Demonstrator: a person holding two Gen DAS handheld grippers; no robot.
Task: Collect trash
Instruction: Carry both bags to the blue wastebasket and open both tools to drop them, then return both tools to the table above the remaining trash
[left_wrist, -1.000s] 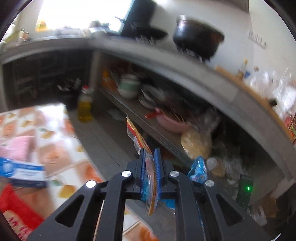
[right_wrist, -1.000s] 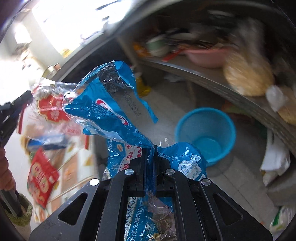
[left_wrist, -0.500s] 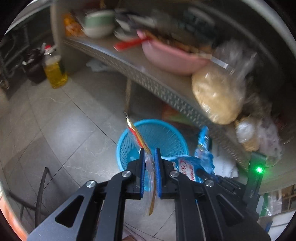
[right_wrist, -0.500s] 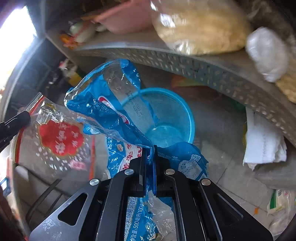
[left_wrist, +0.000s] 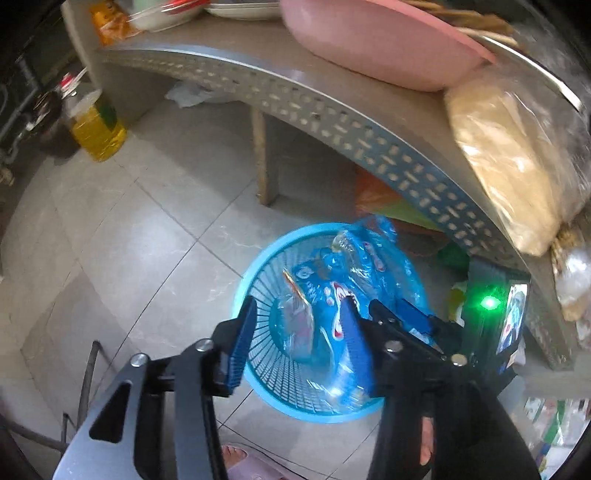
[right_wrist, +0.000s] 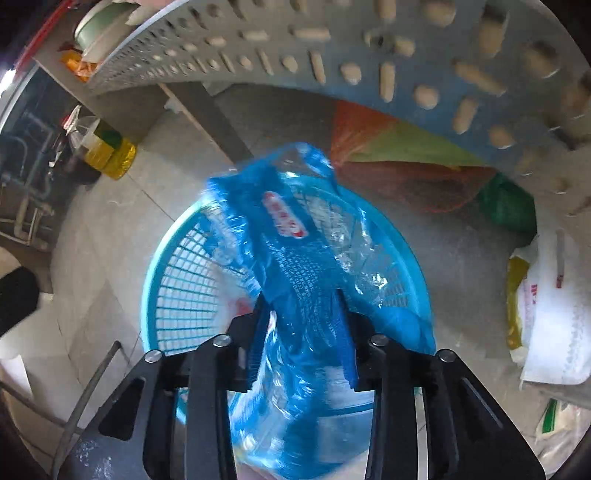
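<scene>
A blue plastic waste basket (left_wrist: 258, 280) stands on the tiled floor under a metal shelf; it also shows in the right wrist view (right_wrist: 173, 280). My left gripper (left_wrist: 299, 339) is open above the basket, and the clear wrapper with red print (left_wrist: 299, 317) hangs loose between its fingers inside the basket. My right gripper (right_wrist: 303, 332) is open too, and the blue plastic bag (right_wrist: 295, 251) lies loose between its fingers, over the basket. The blue bag also shows in the left wrist view (left_wrist: 354, 266), with the right gripper (left_wrist: 406, 317) behind it.
A perforated metal shelf (left_wrist: 295, 107) overhangs the basket, carrying a pink basin (left_wrist: 369, 37) and a bagged loaf (left_wrist: 506, 155). A yellow oil bottle (left_wrist: 96, 129) stands on the floor at left. Plastic bags (right_wrist: 546, 317) lie at right. A metal chair leg (left_wrist: 88, 373) stands near.
Both grippers have moved down over the blue basket and have opened. The wrapper and the blue bag, clamped before, now hang loose in the open jaws.
</scene>
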